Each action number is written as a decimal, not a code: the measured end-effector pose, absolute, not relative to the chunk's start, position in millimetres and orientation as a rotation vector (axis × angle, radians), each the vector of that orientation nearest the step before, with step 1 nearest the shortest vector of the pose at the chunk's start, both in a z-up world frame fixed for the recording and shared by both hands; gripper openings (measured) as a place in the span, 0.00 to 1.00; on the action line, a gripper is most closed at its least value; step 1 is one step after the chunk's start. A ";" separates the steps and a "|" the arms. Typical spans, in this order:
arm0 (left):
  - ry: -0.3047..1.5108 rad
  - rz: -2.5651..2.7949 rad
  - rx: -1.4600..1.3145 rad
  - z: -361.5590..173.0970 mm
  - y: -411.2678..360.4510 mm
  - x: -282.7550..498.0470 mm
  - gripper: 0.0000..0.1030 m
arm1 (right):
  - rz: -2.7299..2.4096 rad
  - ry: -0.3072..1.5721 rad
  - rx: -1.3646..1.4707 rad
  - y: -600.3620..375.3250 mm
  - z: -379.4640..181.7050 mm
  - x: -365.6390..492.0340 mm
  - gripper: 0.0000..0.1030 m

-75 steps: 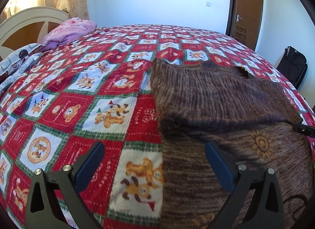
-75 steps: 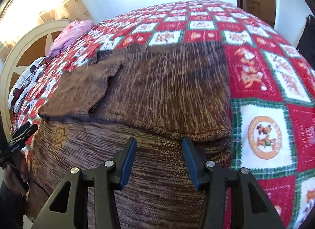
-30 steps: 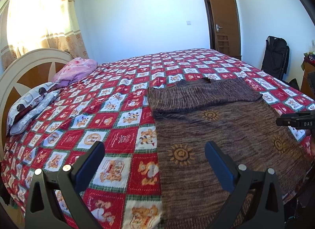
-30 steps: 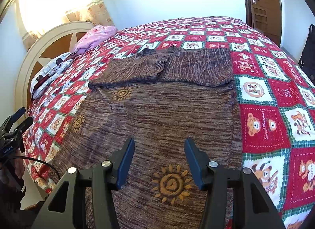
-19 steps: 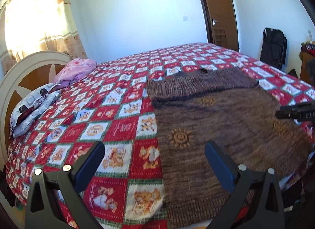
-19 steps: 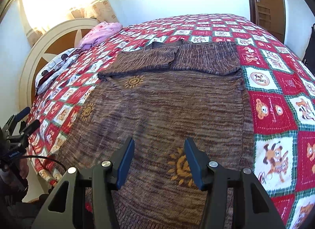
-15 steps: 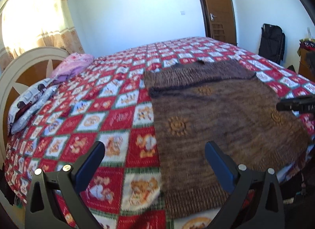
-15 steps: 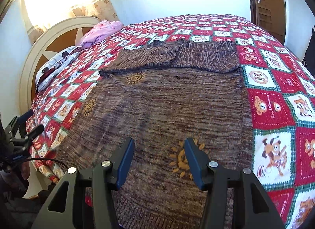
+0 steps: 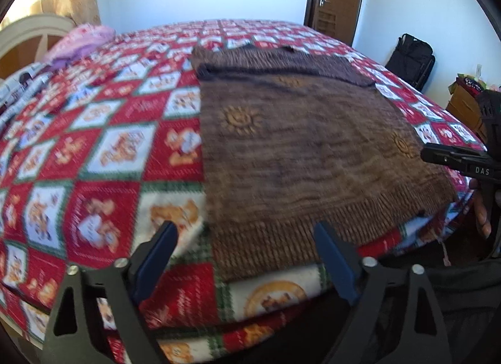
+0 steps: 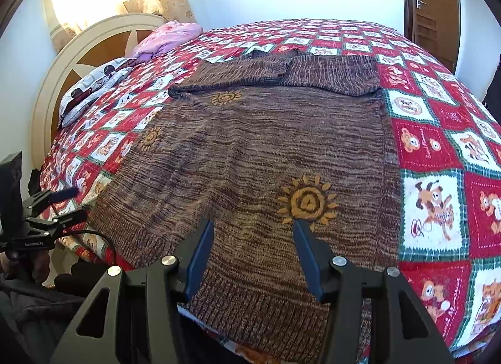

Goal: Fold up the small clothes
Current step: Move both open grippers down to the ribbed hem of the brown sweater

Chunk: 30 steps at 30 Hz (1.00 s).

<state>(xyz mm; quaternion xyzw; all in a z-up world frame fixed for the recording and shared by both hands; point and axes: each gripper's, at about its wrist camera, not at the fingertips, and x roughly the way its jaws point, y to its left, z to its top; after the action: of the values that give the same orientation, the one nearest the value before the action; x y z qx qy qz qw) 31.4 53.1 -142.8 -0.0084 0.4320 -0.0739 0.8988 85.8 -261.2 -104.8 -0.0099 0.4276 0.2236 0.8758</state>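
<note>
The left gripper (image 9: 244, 235), jaws wide but just narrowing, and the half-open right gripper (image 10: 253, 232) hover empty over the brown sweater's (image 10: 266, 151) hem on the bed (image 10: 438, 151).

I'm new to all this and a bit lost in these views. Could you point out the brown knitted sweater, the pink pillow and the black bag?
Brown knitted sweater (image 10: 266, 157): right wrist view, middle of its body.
Pink pillow (image 10: 169, 36): right wrist view, its top.
Black bag (image 9: 410, 57): left wrist view, its front.
</note>
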 end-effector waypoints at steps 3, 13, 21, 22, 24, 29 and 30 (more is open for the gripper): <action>0.923 -0.172 -0.050 -147.2 52.5 30.9 0.80 | 0.460 0.889 -0.020 -264.2 -106.2 83.6 0.53; 1.020 -0.201 -0.145 -164.4 57.3 38.1 0.65 | 0.440 0.897 0.014 -282.3 -111.1 80.8 0.53; 1.021 -0.205 -0.135 -164.9 57.3 36.9 0.61 | 0.399 0.918 0.043 -301.5 -117.5 76.4 0.53; 1.019 -0.203 -0.134 -164.7 57.9 36.6 0.52 | 0.392 0.923 0.045 -304.5 -118.2 75.0 0.53; 1.016 -0.199 -0.134 -164.2 59.7 37.2 0.38 | 0.386 0.932 0.054 -310.3 -118.7 70.8 0.53; 1.009 -0.194 -0.158 -165.7 66.2 38.1 0.18 | 0.348 0.938 0.070 -329.8 -116.6 58.8 0.53; 1.008 -0.192 -0.153 -165.6 65.4 38.3 0.18 | 0.340 0.939 0.075 -333.5 -116.2 57.2 0.53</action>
<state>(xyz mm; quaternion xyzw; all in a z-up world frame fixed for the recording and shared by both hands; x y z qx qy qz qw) 38.3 65.4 -165.6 -0.0730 0.4819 -0.0917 0.8684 57.2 -333.5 -116.2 0.0360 0.4502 0.1628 0.8772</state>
